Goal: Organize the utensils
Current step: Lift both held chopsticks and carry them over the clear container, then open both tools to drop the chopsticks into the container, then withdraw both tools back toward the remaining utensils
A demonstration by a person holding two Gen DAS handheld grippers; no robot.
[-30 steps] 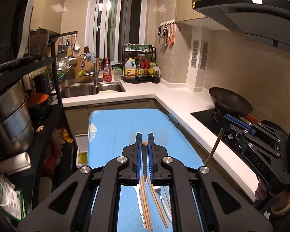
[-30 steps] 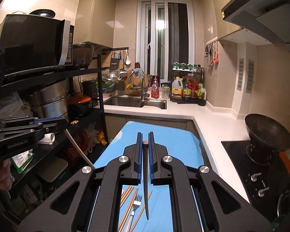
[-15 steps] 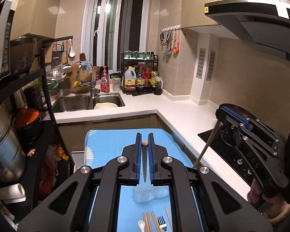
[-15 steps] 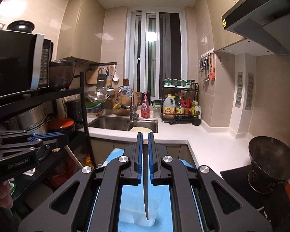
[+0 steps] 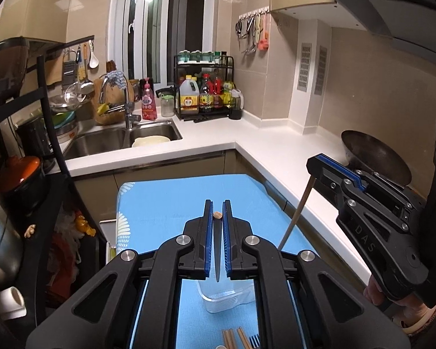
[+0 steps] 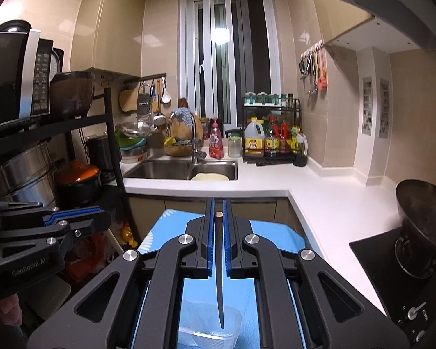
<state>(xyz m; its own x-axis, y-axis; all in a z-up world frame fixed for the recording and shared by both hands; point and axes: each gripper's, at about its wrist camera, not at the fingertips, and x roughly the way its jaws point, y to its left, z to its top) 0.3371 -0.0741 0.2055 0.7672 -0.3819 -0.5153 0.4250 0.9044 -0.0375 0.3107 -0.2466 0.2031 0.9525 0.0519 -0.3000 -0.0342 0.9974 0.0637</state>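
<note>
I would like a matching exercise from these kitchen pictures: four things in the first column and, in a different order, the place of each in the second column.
Things:
1. chopstick
2. clear container
3. wok
4. white plate

Places:
A. in the sink
B. on the stove
C. between the right gripper's closed fingers
D. on the blue cloth

Pairs: 1-C, 2-D, 3-B, 4-A

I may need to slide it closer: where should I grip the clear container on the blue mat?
Take the clear container by its near wall, from above. It stands upright, mouth up, so one finger can probably slip inside the thin rim and one outside.
</note>
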